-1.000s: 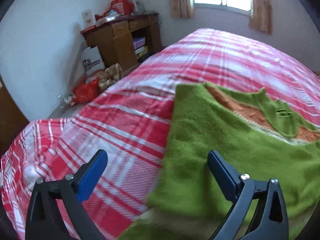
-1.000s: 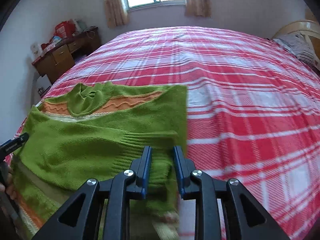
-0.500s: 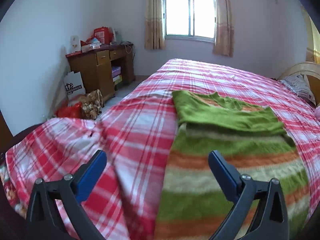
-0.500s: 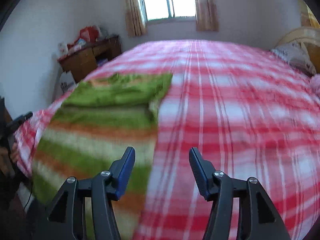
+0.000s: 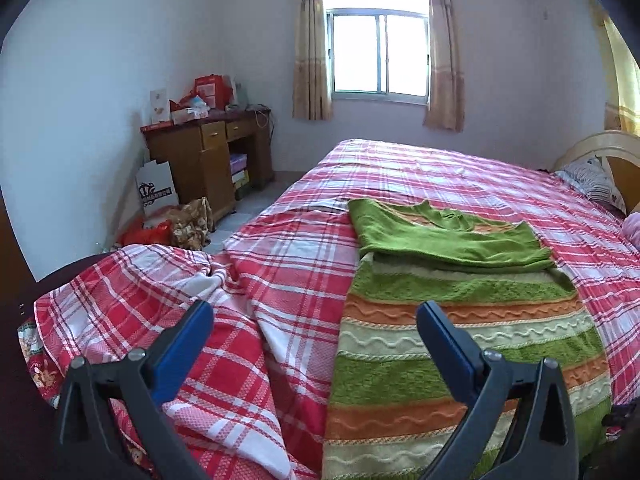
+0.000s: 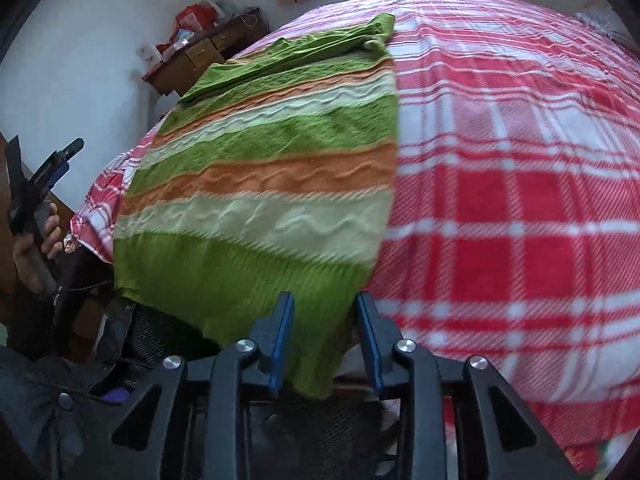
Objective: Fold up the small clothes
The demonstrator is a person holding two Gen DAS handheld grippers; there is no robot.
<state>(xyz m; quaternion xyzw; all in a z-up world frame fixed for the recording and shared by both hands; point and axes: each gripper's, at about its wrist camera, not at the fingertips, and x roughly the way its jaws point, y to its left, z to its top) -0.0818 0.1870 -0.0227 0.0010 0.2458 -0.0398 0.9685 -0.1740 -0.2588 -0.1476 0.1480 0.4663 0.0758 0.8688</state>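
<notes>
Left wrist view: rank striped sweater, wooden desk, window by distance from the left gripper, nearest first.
From the left gripper:
1. Striped sweater, right in front of its fingers, lying on the bed's right half.
2. Wooden desk, against the left wall past the bed's corner.
3. Window, in the far wall beyond the bed.

Bed (image 5: 460,172) under a red-and-white plaid cover, a green-and-orange striped sweater (image 5: 452,340) flat on it, sleeves folded across.
</notes>
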